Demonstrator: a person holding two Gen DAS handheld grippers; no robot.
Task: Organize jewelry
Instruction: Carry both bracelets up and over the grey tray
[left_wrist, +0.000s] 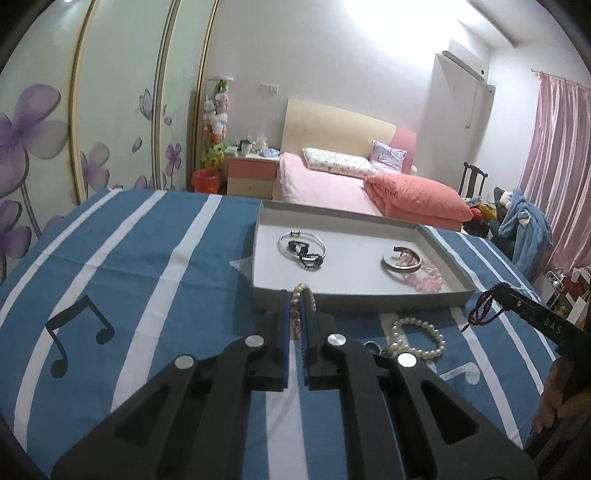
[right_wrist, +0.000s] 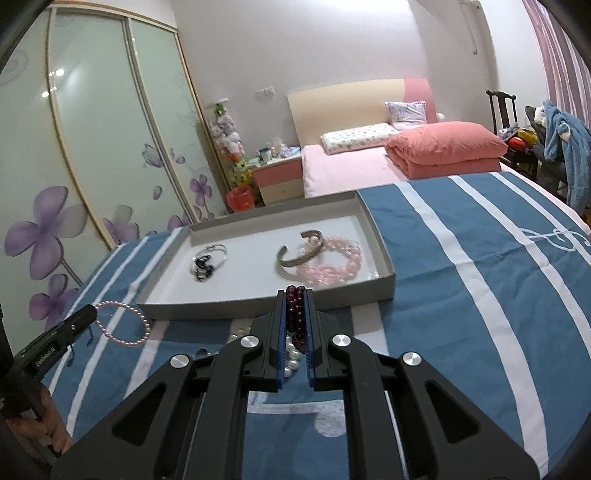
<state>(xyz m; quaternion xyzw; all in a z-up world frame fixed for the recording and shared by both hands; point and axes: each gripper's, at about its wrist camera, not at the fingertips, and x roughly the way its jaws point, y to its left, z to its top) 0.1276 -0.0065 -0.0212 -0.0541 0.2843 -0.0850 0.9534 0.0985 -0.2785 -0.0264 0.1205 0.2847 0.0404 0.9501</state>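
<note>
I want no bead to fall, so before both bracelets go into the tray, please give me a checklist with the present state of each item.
1. Left gripper shut on the pink pearl bracelet: ok.
2. Right gripper shut on the dark red bead bracelet: ok.
3. Both bracelets above the grey tray: not ok, both hang before its near wall.
4. Free floor in the tray between the silver bangle and the silver cuff: ok.
5. White pearl bracelet on the cloth clear of both grippers: ok in the left view.
6. Firmness of either grip: cannot tell.

Dim, soft focus, ceiling glare, fisheye-warped
</note>
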